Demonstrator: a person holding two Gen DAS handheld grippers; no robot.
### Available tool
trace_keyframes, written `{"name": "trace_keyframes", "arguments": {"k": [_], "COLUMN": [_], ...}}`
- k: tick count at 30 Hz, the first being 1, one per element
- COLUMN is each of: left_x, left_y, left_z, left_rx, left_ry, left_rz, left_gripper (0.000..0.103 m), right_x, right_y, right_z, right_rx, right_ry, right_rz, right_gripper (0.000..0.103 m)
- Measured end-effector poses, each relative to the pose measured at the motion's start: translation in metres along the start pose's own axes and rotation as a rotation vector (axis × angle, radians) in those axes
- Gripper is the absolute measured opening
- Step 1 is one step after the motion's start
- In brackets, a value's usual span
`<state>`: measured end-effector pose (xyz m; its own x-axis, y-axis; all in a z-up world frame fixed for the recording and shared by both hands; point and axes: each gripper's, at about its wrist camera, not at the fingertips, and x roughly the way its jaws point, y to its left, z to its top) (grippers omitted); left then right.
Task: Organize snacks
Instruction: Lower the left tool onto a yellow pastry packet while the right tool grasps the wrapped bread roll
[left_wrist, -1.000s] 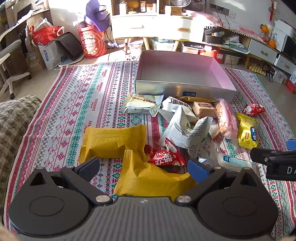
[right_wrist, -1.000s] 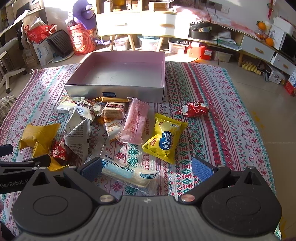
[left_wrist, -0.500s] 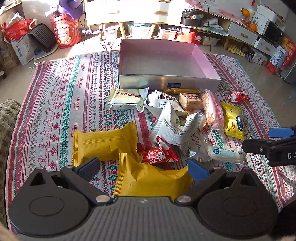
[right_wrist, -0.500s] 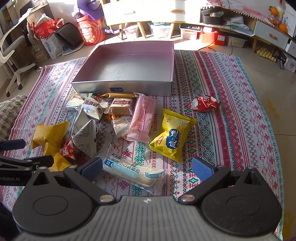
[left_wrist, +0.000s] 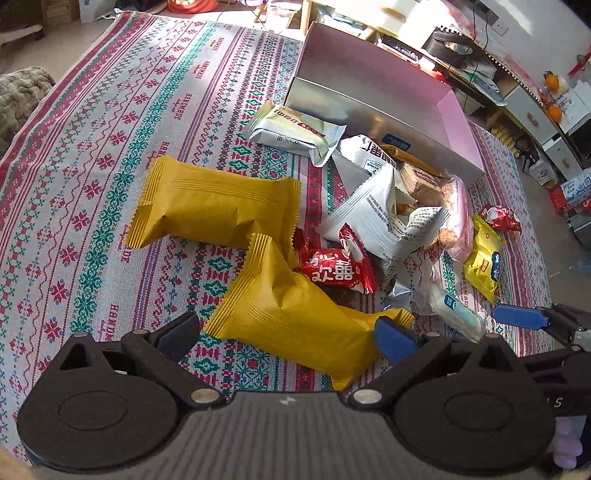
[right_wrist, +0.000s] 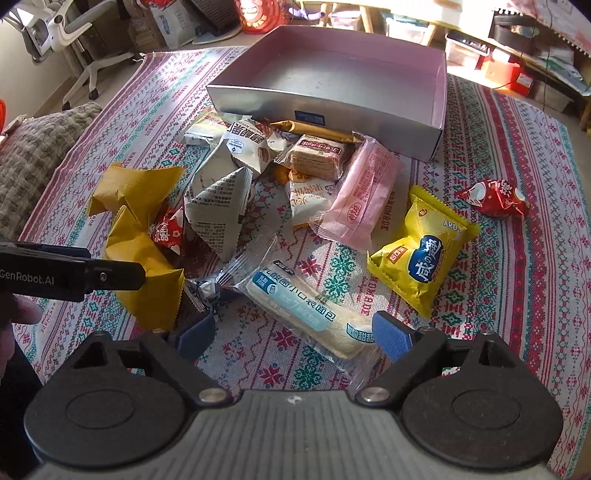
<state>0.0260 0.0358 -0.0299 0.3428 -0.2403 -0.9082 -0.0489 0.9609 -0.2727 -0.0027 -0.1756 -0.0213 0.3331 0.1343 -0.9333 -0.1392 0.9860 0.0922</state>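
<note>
Crowding the bread packet (right_wrist: 310, 314) between the right gripper (right_wrist: 293, 334)'s closing jaws: yellow pouches (right_wrist: 147, 266), left jaws wide.

Left gripper (left_wrist: 284, 334): matte black body, ribbed grey centre panel, 2 round black discs at sides, 2 silver screws at finger pivots, triangular cut-outs in finger arms. Fingertip pads (left_wrist: 393, 338) blue. Right gripper (right_wrist: 293, 334): same build, same blue pads (right_wrist: 391, 336). White "GenRobot.AI" lettering on black side housing at left edge of right wrist view.
</note>
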Motion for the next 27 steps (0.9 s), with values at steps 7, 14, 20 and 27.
{"name": "trace_keyframes", "arguments": {"k": [7, 14, 20, 27], "left_x": [0.012, 0.012, 0.006, -0.009], "left_y": [0.004, 0.022, 0.036, 0.053], "left_z": [-0.006, -0.009, -0.009, -0.015], "left_rx": [-0.16, -0.275, -0.334, -0.37], "left_ry": [0.034, 0.019, -0.003, -0.074], "left_rz": [-0.063, -0.107, -0.114, -0.046], "left_gripper": [0.1, 0.087, 0.084, 0.079], "right_x": [0.011, 0.015, 0.021, 0.021], "right_y": [0.007, 0.01, 0.013, 0.006], "right_z": [-0.001, -0.003, -0.005, -0.008], "right_rx": [-0.044, -0.064, -0.082, -0.062], "right_ry": [0.009, 0.004, -0.011, -0.027], "right_rz": [-0.041, -0.071, -0.116, -0.141], "right_gripper": [0.084, 0.076, 0.065, 0.033]}}
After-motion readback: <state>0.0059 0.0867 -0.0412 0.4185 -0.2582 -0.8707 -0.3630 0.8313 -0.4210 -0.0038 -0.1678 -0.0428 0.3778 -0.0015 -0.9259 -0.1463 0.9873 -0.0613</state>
